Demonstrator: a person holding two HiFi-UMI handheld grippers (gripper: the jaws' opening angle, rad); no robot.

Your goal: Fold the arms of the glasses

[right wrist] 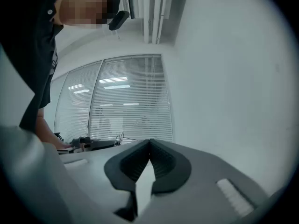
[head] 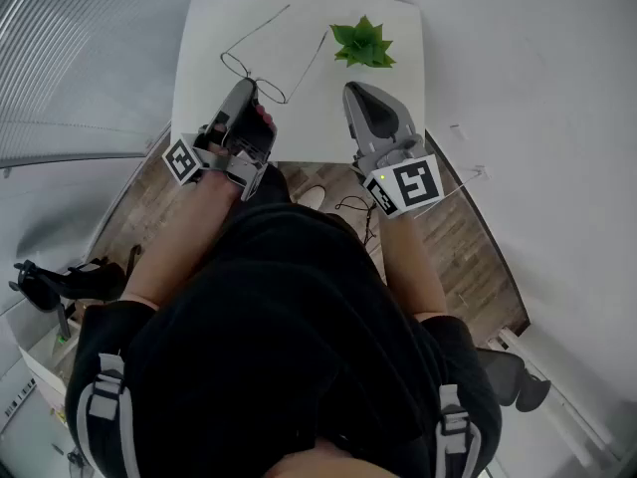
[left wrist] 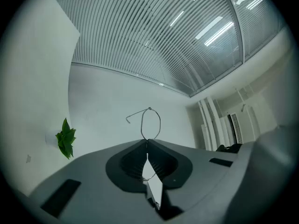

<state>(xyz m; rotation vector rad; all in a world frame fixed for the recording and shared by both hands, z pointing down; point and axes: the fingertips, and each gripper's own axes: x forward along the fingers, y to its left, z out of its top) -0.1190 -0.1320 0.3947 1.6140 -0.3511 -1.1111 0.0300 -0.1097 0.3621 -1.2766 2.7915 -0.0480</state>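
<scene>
Overhead, the small white desk point(head: 204, 48) has bare surface on its left side and along its far edge, and its near edge lies just under both tools, with wooden floor showing below it. Reaching in over that near edge, the left tongs point(head: 249, 88) are clenched on the thin wire rim of the glasses point(head: 239, 65); in the left gripper view one lens loop stands up just beyond the closed tips. Beside them and apart from the frame, the right tongs point(head: 350, 90) are clenched too, with nothing between them, over the desk's near right part. The glasses sit over the middle of the desk, their front running diagonally from far-left to near-right, and both arms are unfolded, stretching away from the person toward the far edge and slanting right. Whether the frame rests on the desk or is raised off it cannot be told. A small green plant point(head: 363, 45) stands near the far right corner, just beyond the right tongs and close to the tip of the nearer arm.
</scene>
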